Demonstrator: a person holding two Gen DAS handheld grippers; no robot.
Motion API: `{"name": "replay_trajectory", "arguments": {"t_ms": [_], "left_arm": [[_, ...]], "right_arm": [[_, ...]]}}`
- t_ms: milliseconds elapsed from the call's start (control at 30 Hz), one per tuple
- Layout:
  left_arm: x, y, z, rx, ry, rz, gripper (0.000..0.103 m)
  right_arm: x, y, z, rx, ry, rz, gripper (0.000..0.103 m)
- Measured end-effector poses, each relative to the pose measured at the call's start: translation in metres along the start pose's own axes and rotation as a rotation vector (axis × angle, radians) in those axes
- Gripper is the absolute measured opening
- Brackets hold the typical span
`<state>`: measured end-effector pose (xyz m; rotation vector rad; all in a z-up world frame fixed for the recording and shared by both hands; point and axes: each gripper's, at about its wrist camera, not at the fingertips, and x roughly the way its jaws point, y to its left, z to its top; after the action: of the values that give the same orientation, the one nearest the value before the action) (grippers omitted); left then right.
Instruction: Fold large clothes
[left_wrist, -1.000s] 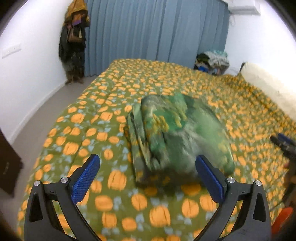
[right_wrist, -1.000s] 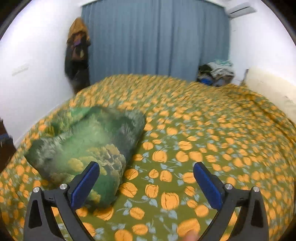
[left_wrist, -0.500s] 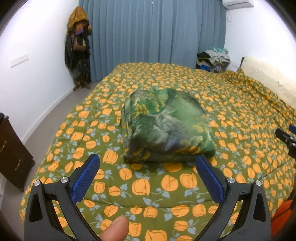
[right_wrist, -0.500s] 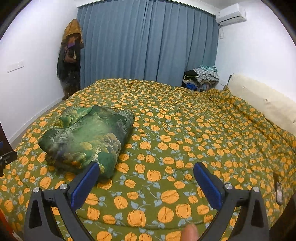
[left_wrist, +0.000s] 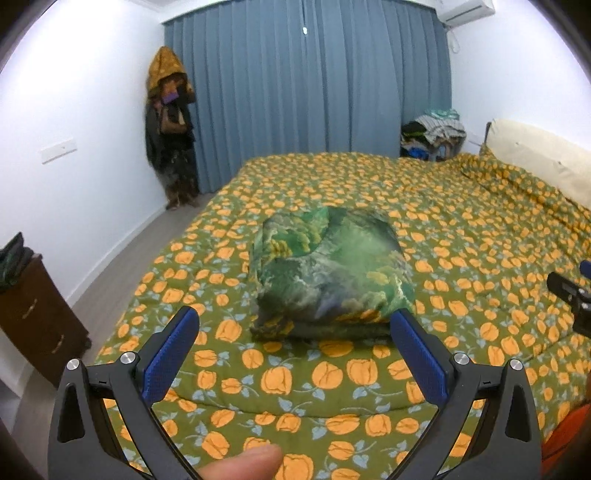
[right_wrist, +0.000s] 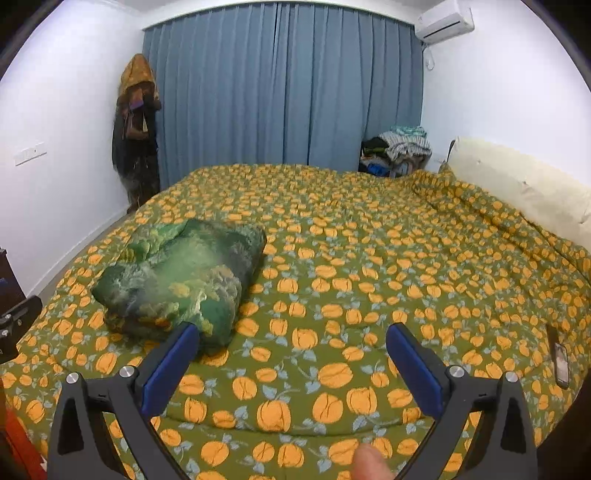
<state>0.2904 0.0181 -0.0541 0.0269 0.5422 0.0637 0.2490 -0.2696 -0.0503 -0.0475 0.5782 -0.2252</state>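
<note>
We hold our left gripper (left_wrist: 293, 328) and right gripper (right_wrist: 291, 345) above the near edge of the green bedspread printed with orange pumpkins (right_wrist: 369, 266), each with its blue-padded fingers spread wide and holding nothing. The folded green landscape-print garment (left_wrist: 328, 273) lies as a thick bundle on the spread, straight ahead of the left gripper and left of the right one

Pumpkin-print bedspread (left_wrist: 332, 373), blue curtains (right_wrist: 280, 92), air conditioner (right_wrist: 445, 18), phone (right_wrist: 560, 363)
</note>
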Motion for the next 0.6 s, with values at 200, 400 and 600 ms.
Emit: {"name": "replay_trajectory", "arguments": {"t_ms": [200,400,600], "left_arm": [[-0.018,0.0,0.004,-0.028,-0.014,0.048,0.103],[-0.025,-0.006,-0.002,-0.022,0.023,0.052,0.103],[-0.02,-0.019,-0.012,0.022,0.061,0.062,0.103]], "right_arm": [[-0.016,0.006,-0.005,0.015,-0.029,-0.005,0.103],[-0.041,0.014,-0.018,0.042,-0.049,0.022,0.103],[-0.042,0.027,-0.025,0.017,0.023,0.037,0.103]]}}
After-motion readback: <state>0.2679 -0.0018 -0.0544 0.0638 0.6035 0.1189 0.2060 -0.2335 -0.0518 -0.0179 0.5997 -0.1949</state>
